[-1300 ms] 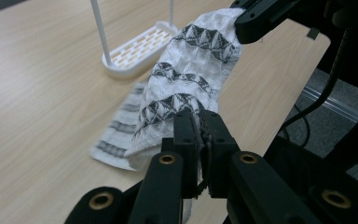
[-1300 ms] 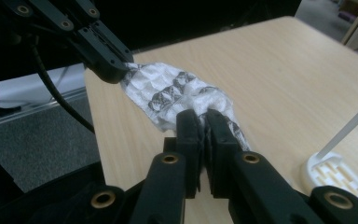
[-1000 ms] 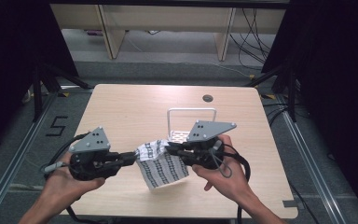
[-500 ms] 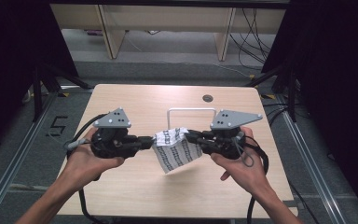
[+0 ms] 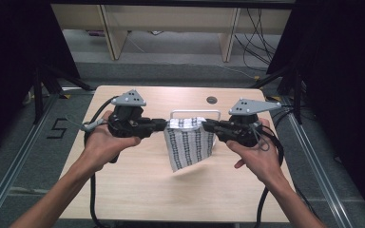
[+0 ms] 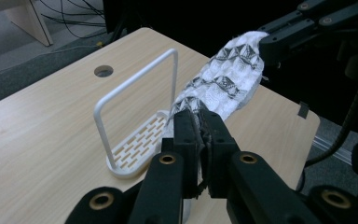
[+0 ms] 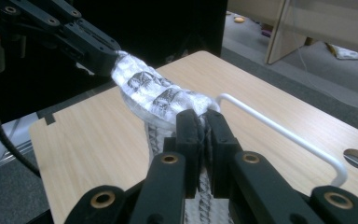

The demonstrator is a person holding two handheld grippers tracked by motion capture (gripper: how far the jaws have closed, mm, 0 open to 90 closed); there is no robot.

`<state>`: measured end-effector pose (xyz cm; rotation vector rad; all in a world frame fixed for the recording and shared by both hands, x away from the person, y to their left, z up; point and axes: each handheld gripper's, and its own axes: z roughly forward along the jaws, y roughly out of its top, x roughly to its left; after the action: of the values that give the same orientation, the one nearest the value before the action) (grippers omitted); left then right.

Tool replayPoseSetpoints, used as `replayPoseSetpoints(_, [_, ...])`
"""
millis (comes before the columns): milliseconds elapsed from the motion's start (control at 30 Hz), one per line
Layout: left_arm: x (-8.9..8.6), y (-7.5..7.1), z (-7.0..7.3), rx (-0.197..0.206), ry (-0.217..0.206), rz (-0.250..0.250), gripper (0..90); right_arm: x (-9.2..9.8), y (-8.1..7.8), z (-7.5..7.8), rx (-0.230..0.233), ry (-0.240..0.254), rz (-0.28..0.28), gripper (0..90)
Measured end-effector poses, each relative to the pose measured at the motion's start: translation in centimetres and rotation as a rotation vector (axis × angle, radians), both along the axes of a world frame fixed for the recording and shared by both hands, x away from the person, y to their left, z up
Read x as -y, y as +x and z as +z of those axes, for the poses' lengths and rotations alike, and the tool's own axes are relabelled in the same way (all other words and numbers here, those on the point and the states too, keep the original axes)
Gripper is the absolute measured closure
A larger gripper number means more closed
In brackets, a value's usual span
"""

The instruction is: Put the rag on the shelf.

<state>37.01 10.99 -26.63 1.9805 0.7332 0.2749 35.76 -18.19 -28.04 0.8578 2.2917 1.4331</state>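
Hanging between left gripper [image 5: 164, 125] and right gripper [image 5: 205, 126], cloth [image 5: 188, 146] is clamped at both top corners, beside rack [image 5: 195, 113] near table's [image 5: 138, 190] far edge.

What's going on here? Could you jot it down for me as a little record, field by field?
Work in hand: a patterned cloth held up between two claws
Left claw: shut on the cloth's left top corner
Right claw: shut on its right top corner
Cloth: hangs clear above the table, white with dark stripes
White rack: stands on the table just behind the cloth, an upright hoop on a slotted base
Table hole: near the far edge
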Motion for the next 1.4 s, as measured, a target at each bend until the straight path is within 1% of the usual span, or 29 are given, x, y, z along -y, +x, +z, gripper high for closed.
replayPoseSetpoints(33, [0.2,0.3,0.1,0.004,-0.003,0.005,85.4,0.1,0.3,0.0,0.009,-0.002,-0.002,86.4])
replayPoseSetpoints(133, [0.7,1.0,0.4,0.014,-0.003,0.012,85.4,0.4,0.8,0.1,-0.008,0.012,-0.021,86.3])
replayPoseSetpoints(200, [1.0,1.6,0.7,0.018,-0.012,0.022,85.4,0.5,1.3,0.3,0.008,0.003,-0.027,86.3])
replayPoseSetpoints(267, [1.4,2.5,1.0,0.017,-0.023,0.031,85.4,0.6,2.1,0.5,0.005,0.023,-0.039,86.3])
replayPoseSetpoints(300, [1.4,2.5,1.0,0.017,-0.023,0.031,85.4,0.6,2.1,0.5,0.005,0.023,-0.039,86.3])
replayPoseSetpoints(333, [1.5,2.8,1.1,0.019,-0.03,0.037,85.4,0.7,2.6,0.7,-0.001,0.015,-0.055,86.3])
replayPoseSetpoints(400, [1.6,3.5,1.2,0.022,-0.04,0.047,85.4,0.8,2.9,0.7,0.003,0.016,-0.054,86.3])
replayPoseSetpoints(467, [1.7,4.1,1.4,0.026,-0.053,0.061,85.4,1.1,3.8,0.9,-0.005,0.022,-0.075,86.2])
replayPoseSetpoints(500, [1.7,4.4,1.5,0.026,-0.06,0.065,85.4,1.1,3.8,0.9,-0.005,0.022,-0.075,86.2])
replayPoseSetpoints(533, [1.8,4.9,1.6,0.023,-0.071,0.071,85.4,1.2,4.4,1.0,0.005,0.03,-0.083,86.2])
replayPoseSetpoints(700, [2.2,6.0,1.8,0.021,-0.08,0.084,85.3,1.3,5.4,1.4,0.008,0.031,-0.092,86.2])
replayPoseSetpoints(733, [2.5,6.5,1.9,0.022,-0.085,0.087,85.3,1.3,5.8,1.5,0.004,0.031,-0.113,86.2])
replayPoseSetpoints(833, [2.7,7.0,2.0,0.022,-0.09,0.097,85.3,1.5,6.3,1.5,0.008,0.023,-0.119,86.2])
replayPoseSetpoints(867, [2.9,7.2,2.1,0.023,-0.096,0.102,85.3,1.5,6.9,1.5,0.004,0.042,-0.133,86.1])
replayPoseSetpoints(900, [3.1,7.6,2.2,0.023,-0.098,0.109,85.3,1.5,6.9,1.5,0.004,0.042,-0.133,86.1])
replayPoseSetpoints(933, [3.3,8.2,2.4,0.022,-0.103,0.113,85.3,1.6,7.5,1.7,0.006,0.046,-0.136,86.1])
replayPoseSetpoints(967, [3.3,8.2,2.4,0.022,-0.103,0.113,85.3,1.6,7.5,1.7,0.006,0.046,-0.136,86.1])
replayPoseSetpoints(1000, [3.7,8.9,2.6,0.016,-0.105,0.12,85.2,1.6,8.1,1.9,-0.001,0.048,-0.152,86.1])
replayPoseSetpoints(1033, [3.7,8.9,2.6,0.016,-0.105,0.12,85.2,1.6,8.1,1.9,-0.001,0.048,-0.152,86.1])
replayPoseSetpoints(1067, [4.0,9.6,2.6,0.01,-0.109,0.129,85.2,1.7,8.8,2.0,0.01,0.039,-0.158,86.0])
replayPoseSetpoints(1133, [4.2,9.9,2.6,0.007,-0.112,0.137,85.2,1.7,9.2,2.0,0.005,0.044,-0.163,86.0])
replayPoseSetpoints(1167, [4.4,10.6,2.5,-0.001,-0.122,0.148,85.2,1.6,10.1,1.9,-0.002,0.05,-0.17,85.8])
replayPoseSetpoints(1200, [4.4,10.6,2.5,-0.001,-0.122,0.148,85.1,1.6,10.1,1.9,-0.002,0.05,-0.17,85.8])
replayPoseSetpoints(1233, [4.5,11.0,2.4,-0.006,-0.126,0.157,85.1,1.6,10.5,1.8,-0.017,0.05,-0.172,85.8])
replayPoseSetpoints(1267, [4.6,11.8,2.1,-0.018,-0.138,0.174,85.1,1.5,11.2,1.6,-0.033,0.05,-0.193,85.7])
replayPoseSetpoints(1300, [4.6,11.8,2.1,-0.018,-0.138,0.174,85.1,1.5,11.2,1.6,-0.033,0.05,-0.193,85.7])
replayPoseSetpoints(1333, [4.7,12.2,1.9,-0.027,-0.136,0.183,85.0,1.5,12.0,1.3,-0.037,0.054,-0.196,85.6])
replayPoseSetpoints(1367, [4.7,12.6,1.8,-0.034,-0.139,0.191,85.0,1.5,12.0,1.3,-0.037,0.054,-0.196,85.6])
replayPoseSetpoints(1400, [4.6,13.4,1.6,-0.049,-0.15,0.207,85.0,1.5,12.7,1.0,-0.035,0.054,-0.193,85.4])
